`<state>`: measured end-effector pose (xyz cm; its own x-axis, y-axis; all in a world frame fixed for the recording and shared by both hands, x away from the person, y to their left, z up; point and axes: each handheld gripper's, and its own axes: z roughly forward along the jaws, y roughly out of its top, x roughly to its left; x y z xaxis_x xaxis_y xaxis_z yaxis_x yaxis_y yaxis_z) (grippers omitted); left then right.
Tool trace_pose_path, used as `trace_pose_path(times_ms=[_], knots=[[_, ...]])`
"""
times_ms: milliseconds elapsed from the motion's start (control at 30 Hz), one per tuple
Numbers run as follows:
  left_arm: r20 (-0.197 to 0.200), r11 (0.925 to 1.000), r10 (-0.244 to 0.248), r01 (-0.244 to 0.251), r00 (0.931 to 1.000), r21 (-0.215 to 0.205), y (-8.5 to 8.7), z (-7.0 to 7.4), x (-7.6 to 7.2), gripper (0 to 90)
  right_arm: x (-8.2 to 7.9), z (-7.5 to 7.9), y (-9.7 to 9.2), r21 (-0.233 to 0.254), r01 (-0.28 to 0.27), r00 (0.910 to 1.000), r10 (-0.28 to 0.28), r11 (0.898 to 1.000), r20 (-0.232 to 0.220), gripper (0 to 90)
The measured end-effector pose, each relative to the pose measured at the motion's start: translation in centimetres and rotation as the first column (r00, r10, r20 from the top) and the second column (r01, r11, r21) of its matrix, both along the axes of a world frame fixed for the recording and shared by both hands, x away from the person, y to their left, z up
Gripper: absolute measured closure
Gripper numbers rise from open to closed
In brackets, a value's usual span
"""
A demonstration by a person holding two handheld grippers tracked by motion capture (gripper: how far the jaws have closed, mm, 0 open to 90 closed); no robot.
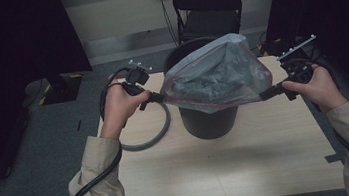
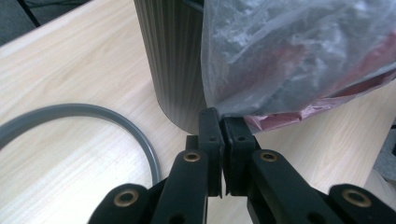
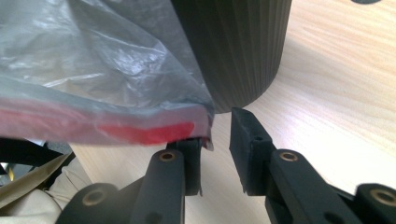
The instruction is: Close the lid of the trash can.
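1. Counted from the bottom of the high view upward: two sleeved forearms, two hands, two sets of tongs, one plastic bag, one dark bin, one grey ring, one folding chair [image 1: 208, 10] at the top centre.
2. The left tongs [image 1: 155, 98], at centre left of the high view, are pressed together on the bag's left corner; in the left gripper view the film sits pinched between the two pads.
3. The right tongs [image 1: 268, 93], at centre right, are spread. In the right gripper view the bag's red-striped edge lies against the left jaw, and the right jaw stands apart from it.
4. The plastic bag [image 1: 217, 75] is stretched between both tongs in the middle of the frame, its long axis running left to right. It hangs over the rim of the ribbed bin [image 1: 209, 121].
5. The bag is translucent grey, crinkled, with a red band along its lower edge.
6. The grey ring [image 1: 159, 132] lies flat on the pale wooden surface [image 1: 231, 166], just left of the bin.
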<state>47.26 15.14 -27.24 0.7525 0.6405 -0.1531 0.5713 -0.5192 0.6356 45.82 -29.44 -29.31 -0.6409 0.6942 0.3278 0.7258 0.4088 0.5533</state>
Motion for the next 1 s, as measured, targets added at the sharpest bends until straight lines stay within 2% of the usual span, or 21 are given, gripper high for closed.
trace_pose_path(times_ms=[67,267,333,400,467,567,733,800,900,967,1000], knots=[[0.007,1.0000,0.004,-0.004,1.0000,-0.002,-0.1,0.2,-0.1,87.4,0.0,0.5,0.0,0.002,-0.002,0.9997,0.001,1.000,0.023,65.1],[0.025,0.9999,0.014,-0.014,0.9996,0.002,-0.3,0.4,0.0,87.0,-0.3,1.7,0.3,0.010,-0.027,0.9989,0.026,1.000,0.038,61.4],[0.023,0.9999,0.014,-0.014,0.9996,-0.001,-0.3,0.4,0.1,87.3,-0.3,2.1,0.3,0.023,-0.036,0.9980,0.035,0.999,0.052,68.6],[0.027,0.9999,0.012,-0.012,0.9996,-0.001,-0.4,0.4,0.2,87.1,-0.3,2.4,0.4,0.038,-0.033,0.9969,0.030,0.999,0.072,70.5],[0.032,0.9999,0.013,-0.014,0.9994,0.008,-0.5,0.5,0.2,87.1,-0.2,2.5,0.5,0.042,-0.050,0.9961,0.046,0.998,0.075,75.5],[0.035,0.9999,0.011,-0.011,0.9993,0.004,-0.5,0.6,0.3,86.8,0.0,2.6,0.7,0.049,-0.044,0.9962,0.040,0.998,0.077,86.1],[0.069,0.9998,0.008,-0.007,0.9975,-0.020,-0.1,0.7,0.3,72.5,0.4,2.5,0.6,0.046,-0.039,0.9974,0.036,0.998,0.063,89.6],[0.095,0.9996,0.011,-0.009,0.9955,-0.025,0.0,0.8,0.1,63.1,0.4,2.4,0.7,0.042,-0.037,0.9977,0.035,0.998,0.057,90.0],[0.113,0.9994,0.020,-0.017,0.9933,-0.029,0.2,1.1,0.0,56.4,0.3,2.4,0.8,0.023,-0.033,0.9983,0.032,0.999,0.049,90.0],[0.146,0.9992,0.026,-0.021,0.9889,-0.035,0.3,1.4,-0.1,48.3,0.3,2.5,0.9,0.012,-0.028,0.9984,0.028,1.000,0.048,90.0],[0.144,0.9992,0.024,-0.019,0.9893,-0.036,0.4,1.5,-0.2,47.3,0.3,2.5,1.1,0.003,-0.031,0.9986,0.031,1.000,0.044,90.0]])
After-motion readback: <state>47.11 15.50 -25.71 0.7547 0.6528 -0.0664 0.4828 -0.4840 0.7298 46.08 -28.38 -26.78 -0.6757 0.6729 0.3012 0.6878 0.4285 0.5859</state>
